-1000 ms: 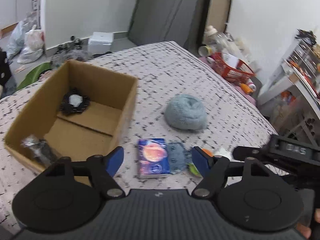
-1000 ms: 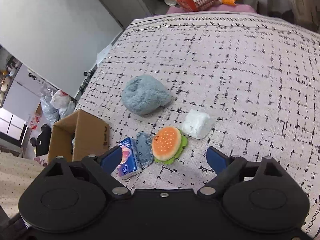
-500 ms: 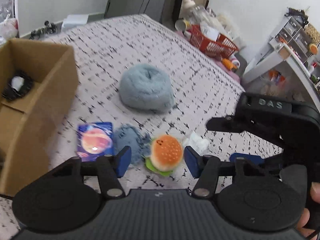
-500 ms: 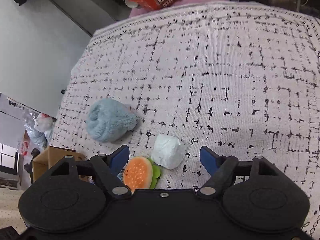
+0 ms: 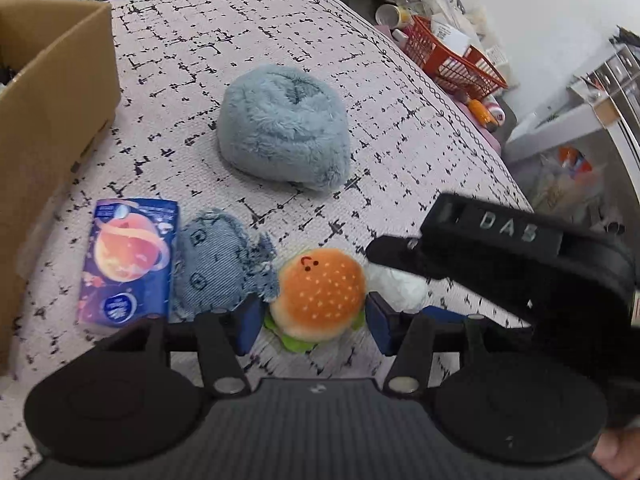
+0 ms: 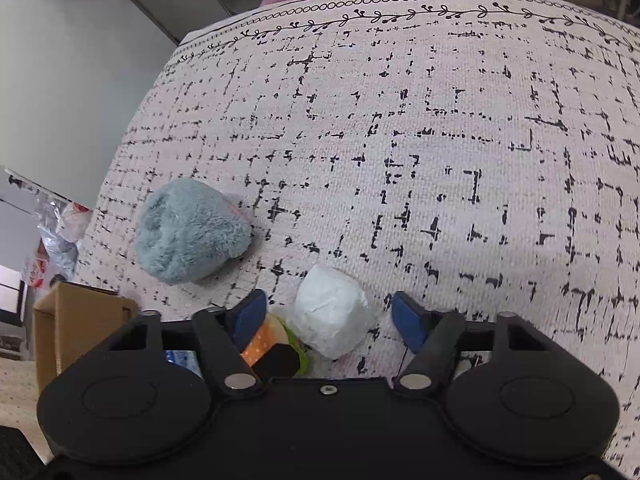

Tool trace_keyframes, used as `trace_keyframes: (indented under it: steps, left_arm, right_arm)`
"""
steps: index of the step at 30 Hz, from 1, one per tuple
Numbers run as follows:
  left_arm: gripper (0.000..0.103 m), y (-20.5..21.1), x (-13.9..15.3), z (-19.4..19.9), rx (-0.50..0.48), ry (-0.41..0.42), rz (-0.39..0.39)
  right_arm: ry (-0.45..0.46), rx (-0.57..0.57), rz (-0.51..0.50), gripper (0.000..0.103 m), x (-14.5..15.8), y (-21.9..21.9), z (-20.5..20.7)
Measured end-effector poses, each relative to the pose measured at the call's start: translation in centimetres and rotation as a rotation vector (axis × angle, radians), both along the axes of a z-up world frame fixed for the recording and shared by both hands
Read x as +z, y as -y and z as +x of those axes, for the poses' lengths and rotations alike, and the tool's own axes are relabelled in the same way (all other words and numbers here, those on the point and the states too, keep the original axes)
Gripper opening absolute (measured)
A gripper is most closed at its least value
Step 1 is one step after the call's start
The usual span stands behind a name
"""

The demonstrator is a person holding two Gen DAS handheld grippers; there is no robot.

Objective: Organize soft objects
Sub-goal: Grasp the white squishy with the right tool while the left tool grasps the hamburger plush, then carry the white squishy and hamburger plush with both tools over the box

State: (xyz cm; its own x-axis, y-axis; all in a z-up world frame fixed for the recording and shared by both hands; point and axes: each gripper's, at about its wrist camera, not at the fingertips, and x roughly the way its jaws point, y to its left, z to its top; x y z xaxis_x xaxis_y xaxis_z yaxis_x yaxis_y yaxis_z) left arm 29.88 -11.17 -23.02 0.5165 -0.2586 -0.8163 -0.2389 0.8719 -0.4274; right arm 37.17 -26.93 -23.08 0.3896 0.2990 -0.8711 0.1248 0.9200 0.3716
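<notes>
We've got both grippers down low over the patterned desk (image 6: 440, 120) at once, and each has a target lined up. The left gripper (image 5: 312, 320) has its blue fingers (image 5: 246, 322) spread wide on either side of the burger plush (image 5: 320, 292), not yet squeezing it, so what this step calls for, as we read it, is a gentle, centred close across the bun rather than a pinch on the green felt edge, which would likely just slip out. The right gripper (image 6: 328, 316) is likewise open, its fingers straddling the white wad (image 6: 330, 312), which sits touching or just beside the burger; we'd want to close on the wad's middle and lift straight up so it doesn't drag its neighbour along. The two tools are crowded here, the right one's black body sitting over the wad in the left view, so we'd lift one at a time. Both grippers are pitched forward and down, fingers near the cloth. Just beside the burger on the other side lie the denim patch (image 5: 222, 260) and the tissue pack (image 5: 128, 264), with the fluffy blue plush (image 5: 284, 128) farther back and the cardboard box (image 5: 52, 100) off to the left, the likely home for all of this.
</notes>
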Motion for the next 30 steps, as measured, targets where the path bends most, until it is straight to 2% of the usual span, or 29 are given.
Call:
trace_keyframes:
  steps: [1, 2, 5, 8, 15, 19, 30]
  left_arm:
    - [0.053, 0.1, -0.2, 0.1, 0.003, -0.007, 0.001]
    - [0.052, 0.2, -0.3, 0.1, 0.010, -0.005, 0.005]
    - [0.038, 0.2, -0.3, 0.0, 0.029, 0.005, 0.011]
    - [0.034, 0.1, -0.1, -0.5, 0.036, 0.006, 0.001]
    - [0.031, 0.2, 2.0, -2.7, 0.017, 0.040, 0.010]
    - [0.031, -0.2, 4.2, -4.1, 0.011, 0.091, 0.025]
    - [0.031, -5.2, 10.1, -7.0, 0.091, 0.206, 0.075]
  right_arm:
    - [-0.001, 0.002, -0.012, 0.052, -0.1, 0.0, 0.1]
    - [0.000, 0.004, -0.023, 0.049, -0.3, 0.0, 0.1]
    - [0.008, 0.006, -0.017, 0.047, -0.2, 0.2, 0.0]
    - [0.017, 0.013, -0.019, 0.046, 0.1, 0.3, -0.3]
    - [0.082, -0.001, 0.013, 0.046, 2.7, 1.1, -1.6]
    - [0.123, 0.009, 0.046, 0.046, 4.0, 0.8, -2.4]
    - [0.270, 0.089, 0.083, 0.046, 8.1, -1.7, -5.3]
